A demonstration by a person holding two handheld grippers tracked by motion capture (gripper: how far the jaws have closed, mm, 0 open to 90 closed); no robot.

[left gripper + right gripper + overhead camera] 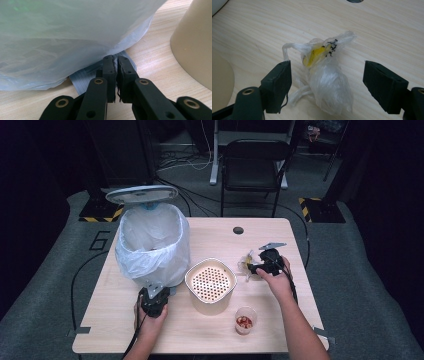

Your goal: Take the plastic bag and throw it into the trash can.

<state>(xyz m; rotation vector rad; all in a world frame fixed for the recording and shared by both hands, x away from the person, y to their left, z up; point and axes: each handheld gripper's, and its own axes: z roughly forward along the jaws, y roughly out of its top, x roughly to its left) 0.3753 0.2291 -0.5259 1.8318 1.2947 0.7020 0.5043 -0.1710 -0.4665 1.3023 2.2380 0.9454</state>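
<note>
Reaching for a Crumpled Bag on a Wooden Table

Standing at the far left, a bin point(152, 245) lined with a cloudy white plastic liner has its round grey lid tipped up behind it; on the floor beside it a large "6" point(100, 240) can be read. The left gripper point(153, 295) sits at the bin's foot, its jaws clenched together over a grey ribbed pedal point(82, 78), with only a thin black thread between the pads. Next comes a cream, rounded-square container point(210, 285) with a perforated insert, then a small clear cup point(245, 320) holding reddish bits. Farther right, the right gripper point(252, 266) stands released, jaws spread on either side of a crumpled plastic bag point(328, 82) without pressing it. The bag lies on the pale wood-grain table point(210, 237), translucent and wrinkled, something yellow inside, with illegible black print near its knotted top.
</note>
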